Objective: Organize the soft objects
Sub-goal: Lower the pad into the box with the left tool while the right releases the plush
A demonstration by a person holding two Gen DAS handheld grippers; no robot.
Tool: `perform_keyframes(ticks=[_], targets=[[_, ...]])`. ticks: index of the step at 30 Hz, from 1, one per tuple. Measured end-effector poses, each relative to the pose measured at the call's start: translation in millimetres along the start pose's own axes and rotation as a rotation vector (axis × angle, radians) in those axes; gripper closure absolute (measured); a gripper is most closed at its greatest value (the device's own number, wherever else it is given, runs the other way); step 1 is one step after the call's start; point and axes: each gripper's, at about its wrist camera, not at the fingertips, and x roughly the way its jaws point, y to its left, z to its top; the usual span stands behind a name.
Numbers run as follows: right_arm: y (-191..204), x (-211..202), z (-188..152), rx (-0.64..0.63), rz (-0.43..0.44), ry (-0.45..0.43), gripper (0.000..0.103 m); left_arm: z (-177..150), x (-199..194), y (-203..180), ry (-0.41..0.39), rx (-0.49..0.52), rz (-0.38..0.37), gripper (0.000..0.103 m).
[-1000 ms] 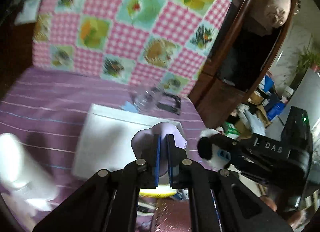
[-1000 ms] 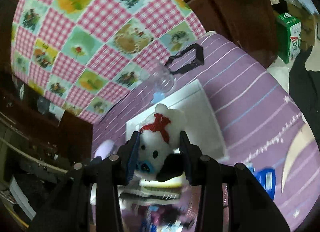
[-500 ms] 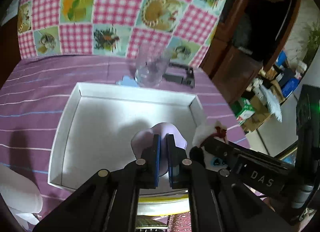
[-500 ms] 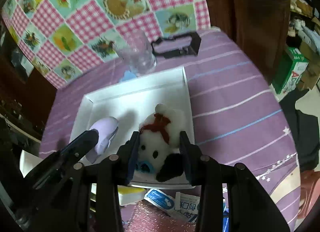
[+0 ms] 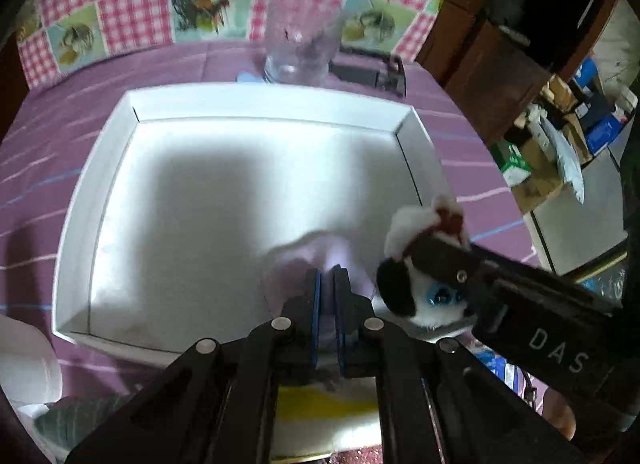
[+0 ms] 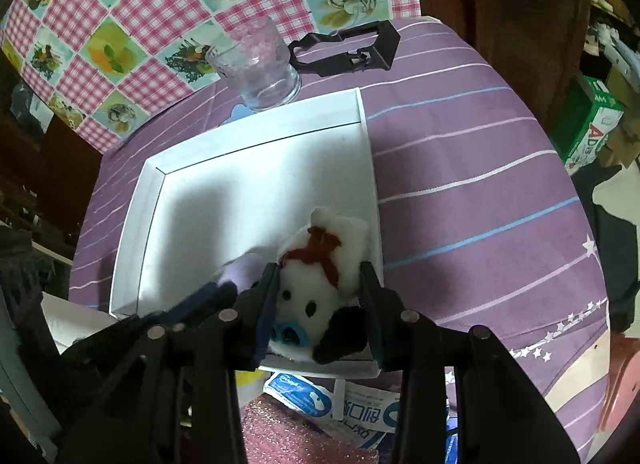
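A white shallow box (image 5: 100,200) lies on the purple striped cloth; it also shows in the right wrist view (image 6: 256,144). My left gripper (image 5: 327,284) is shut on a pale lilac soft object (image 5: 304,260), held over the box's near right corner. My right gripper (image 6: 320,292) is shut on a white plush dog (image 6: 320,276) with a red bow and a black ear, held over the same corner, just right of the lilac object (image 6: 244,268). The dog also shows in the left wrist view (image 5: 424,260).
A clear glass (image 6: 256,64) and a black plastic frame (image 6: 348,50) stand behind the box. A checked pink cloth (image 5: 160,4) hangs at the back. Packets and a yellow-edged pad (image 6: 320,400) lie at the box's near edge. Cluttered floor (image 5: 560,136) lies off to the right.
Both grippers have moved forward and down over the box with their toys still held. The box now fills more of both views.
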Motion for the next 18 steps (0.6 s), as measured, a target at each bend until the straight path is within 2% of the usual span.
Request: perform_keyframes(ticks=[6,12,15,16,18], targets=[[-5.0,2.3,4.7,-0.001,0.023,-0.025,0.062,-6.8,3.3,-13.3,0.019,0.031,0.029,0.098],[-11.9,6.5,13.2,0.033,0.050,-0.057,0.062,-10.5,4.2,-21.5,0.041,0.015,-0.030,0.098],[-10.4,5.5,12.2,0.021,0.051,-0.069,0.062,-11.4,2.5,-25.4,0.013,0.042,0.006,0.096],[-10.0,5.0,11.8,0.019,0.050,-0.065,0.062,-11.4,1.4,-25.3,0.004,0.044,0.016,0.091],[-10.7,3.4,11.1,0.022,0.054,-0.051,0.060,-9.1,-3.5,-21.1,-0.020,0.027,0.012,0.089]])
